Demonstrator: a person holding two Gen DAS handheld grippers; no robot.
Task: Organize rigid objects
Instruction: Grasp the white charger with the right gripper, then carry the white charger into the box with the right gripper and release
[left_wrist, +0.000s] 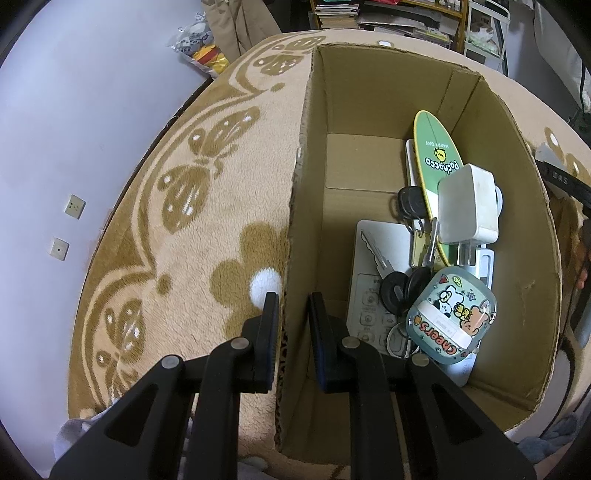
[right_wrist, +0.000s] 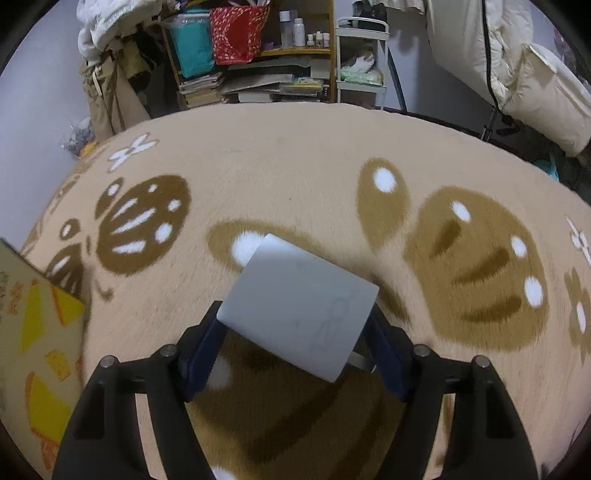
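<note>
In the left wrist view my left gripper (left_wrist: 291, 306) is shut on the near left wall of an open cardboard box (left_wrist: 299, 206), one finger outside and one inside. The box holds a white charger (left_wrist: 467, 203), a green surfboard-shaped item (left_wrist: 434, 155), keys (left_wrist: 391, 280), a white remote (left_wrist: 373, 295) and a cartoon case (left_wrist: 450, 315). In the right wrist view my right gripper (right_wrist: 295, 317) is shut on a white power adapter (right_wrist: 299, 306), held above the tan blanket (right_wrist: 295, 166).
The butterfly-patterned blanket (left_wrist: 177, 221) covers the surface around the box. The box's printed outer side (right_wrist: 33, 332) shows at the left of the right wrist view. Cluttered shelves (right_wrist: 258, 55) and bedding (right_wrist: 517, 74) stand beyond the blanket's far edge.
</note>
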